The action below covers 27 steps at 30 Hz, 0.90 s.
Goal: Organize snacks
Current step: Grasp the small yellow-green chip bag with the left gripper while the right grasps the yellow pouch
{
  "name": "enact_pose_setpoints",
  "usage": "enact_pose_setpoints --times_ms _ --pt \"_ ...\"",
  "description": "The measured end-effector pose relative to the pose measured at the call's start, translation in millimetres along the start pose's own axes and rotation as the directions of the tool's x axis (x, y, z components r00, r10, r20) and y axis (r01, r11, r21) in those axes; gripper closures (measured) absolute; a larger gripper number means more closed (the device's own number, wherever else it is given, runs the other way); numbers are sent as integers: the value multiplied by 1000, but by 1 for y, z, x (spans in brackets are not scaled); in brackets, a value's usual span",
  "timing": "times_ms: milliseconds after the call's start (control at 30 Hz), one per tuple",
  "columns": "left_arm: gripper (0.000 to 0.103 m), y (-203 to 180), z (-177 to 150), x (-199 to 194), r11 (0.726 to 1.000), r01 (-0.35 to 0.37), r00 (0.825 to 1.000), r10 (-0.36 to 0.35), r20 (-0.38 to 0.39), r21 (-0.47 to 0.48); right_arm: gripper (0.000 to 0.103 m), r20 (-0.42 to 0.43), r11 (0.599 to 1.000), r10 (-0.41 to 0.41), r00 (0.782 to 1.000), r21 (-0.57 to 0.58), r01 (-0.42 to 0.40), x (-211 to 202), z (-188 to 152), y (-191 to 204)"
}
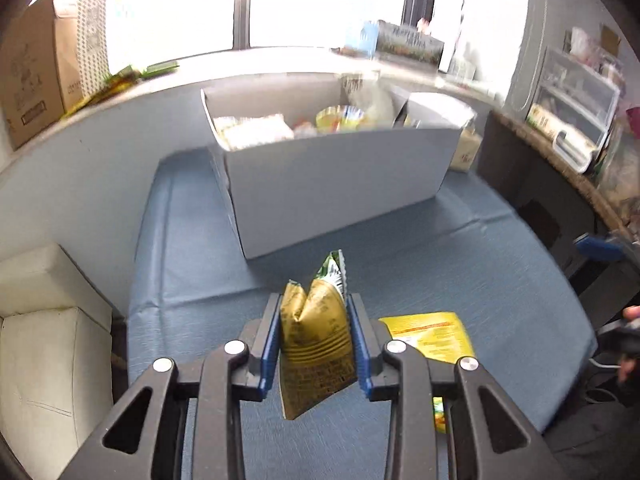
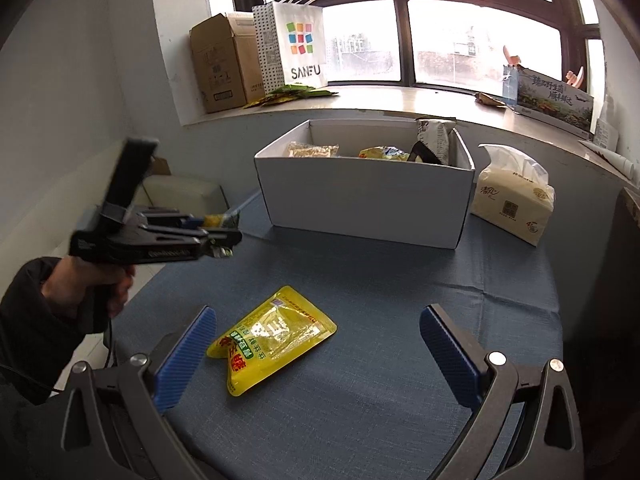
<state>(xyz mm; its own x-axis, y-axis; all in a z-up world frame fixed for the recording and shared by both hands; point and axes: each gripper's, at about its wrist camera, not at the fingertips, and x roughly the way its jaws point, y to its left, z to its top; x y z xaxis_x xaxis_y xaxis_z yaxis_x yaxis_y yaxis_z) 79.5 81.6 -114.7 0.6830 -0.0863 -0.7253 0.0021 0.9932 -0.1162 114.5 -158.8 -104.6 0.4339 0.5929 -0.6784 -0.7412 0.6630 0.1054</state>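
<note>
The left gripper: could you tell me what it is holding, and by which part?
The left gripper pinches a small olive-yellow snack packet across its middle, side to side. The right gripper is open and holds nothing.

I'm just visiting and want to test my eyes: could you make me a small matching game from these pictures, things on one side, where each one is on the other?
Things:
1. olive snack packet
2. yellow pouch
3. tissue pack
4. paper bag

Places:
A. on the windowsill
B. flat on the blue cloth, in front of the open right gripper
C. on the cloth beside the white box
D. pinched in the left gripper

Pairs: 1-D, 2-B, 3-C, 4-A
</note>
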Motion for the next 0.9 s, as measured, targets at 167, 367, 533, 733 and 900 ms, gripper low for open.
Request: enact_pose_setpoints --times_ms 167,367,533,733,900 --pt "68 -4 3 -71 1000 20 990 -20 140 0 0 -151 993 50 987 -95 -65 50 -6 14" --pt "68 -5 6 -114 1000 3 980 -6 200 16 0 -373 981 89 924 -126 -146 102 -17 35" --pt "68 -4 2 -120 1000 8 979 -11 205 14 0 -470 971 168 867 -74 -228 126 -25 37" --pt "68 -7 -3 -113 1000 14 981 -16 194 14 0 -479 978 111 871 -105 -183 152 -9 53" --pt "68 -4 -8 -112 1000 2 982 -4 187 10 0 -509 975 44 860 -165 -148 172 6 78"
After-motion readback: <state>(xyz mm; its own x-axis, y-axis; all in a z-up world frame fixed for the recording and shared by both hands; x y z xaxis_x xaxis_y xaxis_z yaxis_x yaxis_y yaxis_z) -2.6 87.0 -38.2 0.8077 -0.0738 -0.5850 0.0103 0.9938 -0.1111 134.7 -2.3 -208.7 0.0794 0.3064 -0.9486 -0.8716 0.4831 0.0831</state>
